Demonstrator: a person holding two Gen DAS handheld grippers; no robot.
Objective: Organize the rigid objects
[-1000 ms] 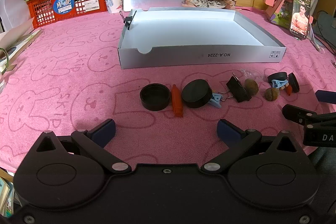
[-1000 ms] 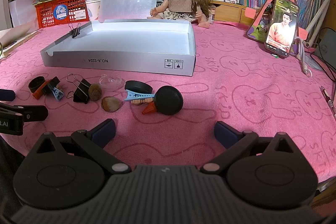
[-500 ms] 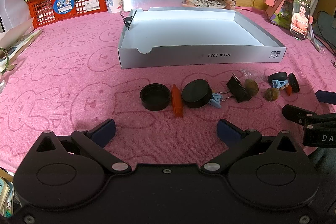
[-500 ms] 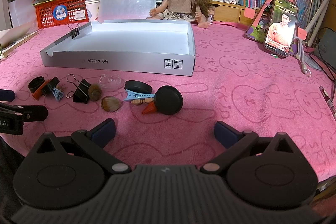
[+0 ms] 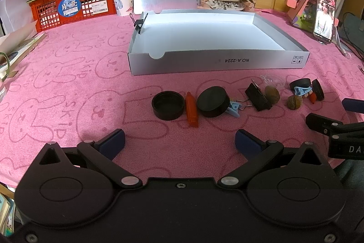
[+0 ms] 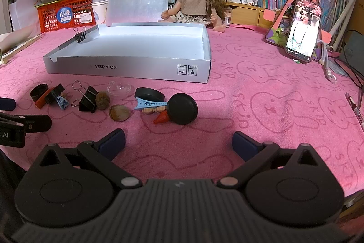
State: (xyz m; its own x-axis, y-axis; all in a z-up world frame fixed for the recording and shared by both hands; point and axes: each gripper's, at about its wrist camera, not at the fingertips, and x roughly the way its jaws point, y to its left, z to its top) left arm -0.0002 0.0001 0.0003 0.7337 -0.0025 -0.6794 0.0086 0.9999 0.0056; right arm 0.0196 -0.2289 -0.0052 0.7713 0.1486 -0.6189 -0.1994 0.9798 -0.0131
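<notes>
Left gripper (image 5: 179, 140) and right gripper (image 6: 178, 141), both spread wide and empty, hover over the pink rabbit-print counter (image 5: 68, 88). Small rigid objects, including a black round cap (image 5: 168, 105) and an orange plastic tube (image 5: 191, 112), lie in a row near the empty grey cardboard tray (image 5: 216, 59) marked "NO.A-2224". Risk: the tightly crowded pieces may be nudged or pinched together.

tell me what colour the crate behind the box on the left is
Orange-red, a plastic lattice crate with a round blue sticker on its front; the left wrist view shows it best.
</notes>
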